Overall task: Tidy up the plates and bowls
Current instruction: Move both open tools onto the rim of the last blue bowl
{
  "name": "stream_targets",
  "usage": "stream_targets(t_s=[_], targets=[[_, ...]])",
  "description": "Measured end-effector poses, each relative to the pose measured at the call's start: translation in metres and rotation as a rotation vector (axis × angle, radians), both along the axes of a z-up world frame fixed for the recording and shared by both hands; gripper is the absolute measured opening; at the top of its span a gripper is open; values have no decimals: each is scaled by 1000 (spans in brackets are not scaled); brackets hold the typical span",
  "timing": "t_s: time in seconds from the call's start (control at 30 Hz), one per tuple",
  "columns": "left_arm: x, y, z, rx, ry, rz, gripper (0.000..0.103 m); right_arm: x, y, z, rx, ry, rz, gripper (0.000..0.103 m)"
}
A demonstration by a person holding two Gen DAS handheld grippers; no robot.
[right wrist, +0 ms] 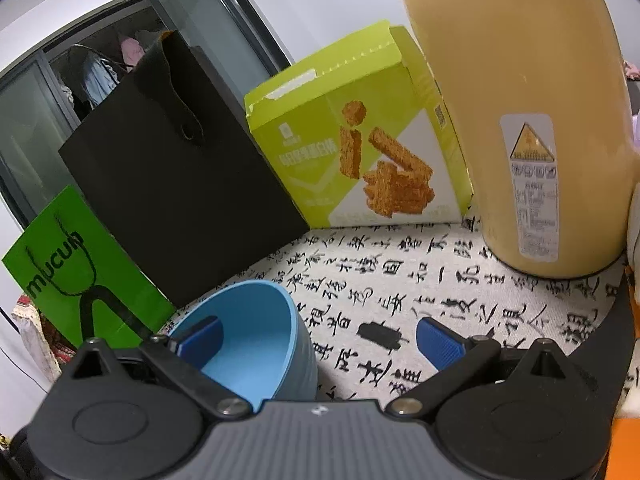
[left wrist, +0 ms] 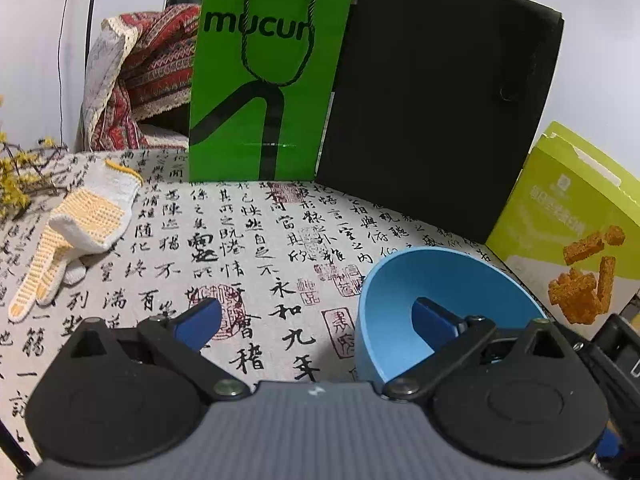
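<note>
blue bowl [left wrist: 404, 280] under left gripper's [left wrist: 316, 322] right finger, fingers spread

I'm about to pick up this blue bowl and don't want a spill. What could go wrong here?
Both grippers, left and right, have open jaws with one finger inside the blue bowl, so they may collide or tip it. The black bag and tall yellow container stand close; a wide swing could knock them.

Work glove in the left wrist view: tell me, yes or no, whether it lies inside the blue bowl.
No, the work glove lies flat on the tablecloth at far left, well apart from the blue bowl.
</note>
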State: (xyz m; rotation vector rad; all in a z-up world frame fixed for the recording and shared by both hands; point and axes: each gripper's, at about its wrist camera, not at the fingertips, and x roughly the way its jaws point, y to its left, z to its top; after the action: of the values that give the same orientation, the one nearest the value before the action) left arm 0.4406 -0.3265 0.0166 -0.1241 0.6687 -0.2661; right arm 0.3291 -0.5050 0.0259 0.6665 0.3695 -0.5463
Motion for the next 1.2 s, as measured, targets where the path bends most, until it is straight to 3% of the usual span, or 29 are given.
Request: stream_targets(t_s=[0.33,0.97,1.2], targets=[[6,5,-5,-10,29,19,103,6,3,-6,-3,35,8,102],[6,-3,-8,48,26,-2,103,13,5,-8,-49,88,11,96],[3,-8,-9,94,0,-10,103,15,4,-9,-46,100,20,80]])
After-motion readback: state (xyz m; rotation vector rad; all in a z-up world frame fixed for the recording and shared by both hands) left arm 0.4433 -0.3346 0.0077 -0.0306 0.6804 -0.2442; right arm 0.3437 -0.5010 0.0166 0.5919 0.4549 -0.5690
